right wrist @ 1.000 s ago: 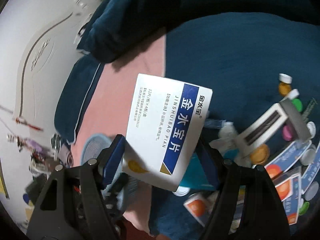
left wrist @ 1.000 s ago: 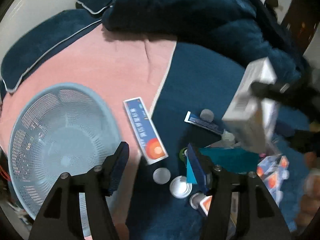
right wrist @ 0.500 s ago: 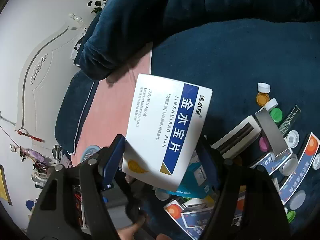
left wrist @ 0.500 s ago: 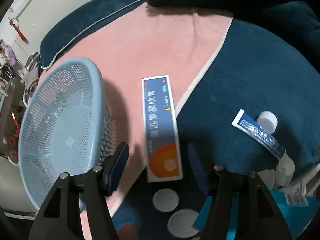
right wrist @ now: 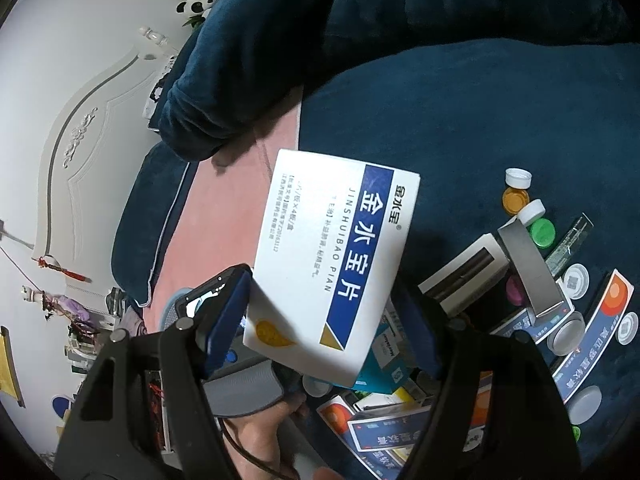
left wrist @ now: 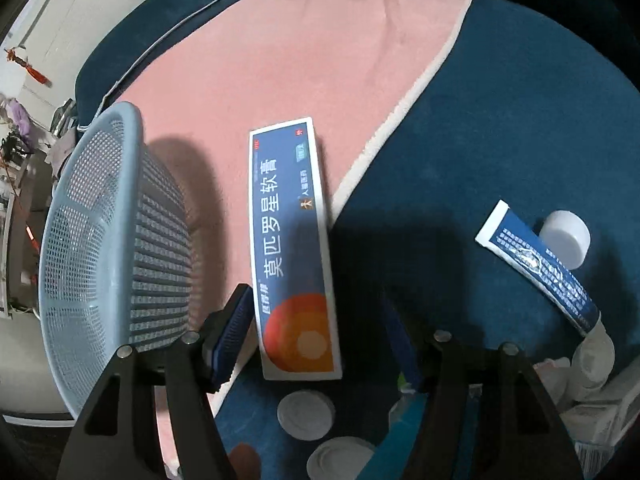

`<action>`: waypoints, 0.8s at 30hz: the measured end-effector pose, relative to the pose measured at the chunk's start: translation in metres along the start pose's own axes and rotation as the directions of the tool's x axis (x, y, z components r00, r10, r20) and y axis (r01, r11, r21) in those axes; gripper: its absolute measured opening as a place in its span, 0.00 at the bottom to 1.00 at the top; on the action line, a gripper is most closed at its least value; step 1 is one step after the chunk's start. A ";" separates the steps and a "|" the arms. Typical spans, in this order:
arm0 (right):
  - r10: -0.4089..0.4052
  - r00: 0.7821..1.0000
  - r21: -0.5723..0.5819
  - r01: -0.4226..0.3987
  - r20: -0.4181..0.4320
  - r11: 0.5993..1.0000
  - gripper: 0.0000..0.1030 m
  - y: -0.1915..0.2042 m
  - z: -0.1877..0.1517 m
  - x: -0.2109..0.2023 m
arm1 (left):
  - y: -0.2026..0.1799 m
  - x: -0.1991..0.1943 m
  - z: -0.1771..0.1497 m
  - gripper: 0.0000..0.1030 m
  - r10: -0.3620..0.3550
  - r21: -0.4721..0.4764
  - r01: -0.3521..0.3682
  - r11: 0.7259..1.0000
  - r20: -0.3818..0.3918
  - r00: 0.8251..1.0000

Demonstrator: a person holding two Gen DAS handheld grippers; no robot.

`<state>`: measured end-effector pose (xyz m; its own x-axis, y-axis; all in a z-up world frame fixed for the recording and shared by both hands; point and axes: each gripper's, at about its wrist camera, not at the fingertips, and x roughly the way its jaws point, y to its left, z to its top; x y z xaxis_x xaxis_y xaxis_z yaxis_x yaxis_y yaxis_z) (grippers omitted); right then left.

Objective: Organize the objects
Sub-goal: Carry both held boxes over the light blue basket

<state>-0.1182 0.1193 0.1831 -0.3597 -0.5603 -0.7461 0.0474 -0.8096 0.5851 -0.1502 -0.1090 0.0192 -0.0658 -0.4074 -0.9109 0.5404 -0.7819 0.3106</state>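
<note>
left tool has dropped over the blue box, jaws opening astride it, unclamped; right tool still grips the white box, both bound for the basket

The left tool has come down close over the long blue box, and its jaws are opening around the box's orange end. The basket now looks closer.

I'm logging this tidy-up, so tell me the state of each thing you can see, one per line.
Left gripper: jaws opening, astride the long blue box, not gripping.
Long blue box: flat on the bed, closed.
Basket: tilted, looks empty.
Ointment tube: lying flat.
Right gripper: shut on the white box.
White box: held aloft, closed.
</note>
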 end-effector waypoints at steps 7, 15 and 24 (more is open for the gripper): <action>-0.001 1.000 -0.010 0.001 0.000 1.000 0.72 0.000 0.000 -0.001 | -0.001 0.005 0.009 0.39 -0.052 -0.022 0.053 0.998 0.022 0.998; 0.002 1.000 -0.021 -0.003 -0.004 1.000 0.71 0.003 -0.001 0.001 | 0.006 -0.020 0.000 0.38 -0.136 0.031 0.135 0.990 0.062 0.989; -0.042 0.999 -0.001 0.042 -0.029 0.999 0.72 -0.006 0.001 0.014 | 0.038 -0.061 -0.007 0.38 -0.247 0.078 0.237 0.968 0.146 0.958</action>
<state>-0.1248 0.1166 0.1689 -0.3340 -0.5306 -0.7790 0.0336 -0.8326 0.5528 -0.1203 -0.1103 0.0851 -0.3189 -0.2662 -0.9096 0.4423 -0.8906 0.1056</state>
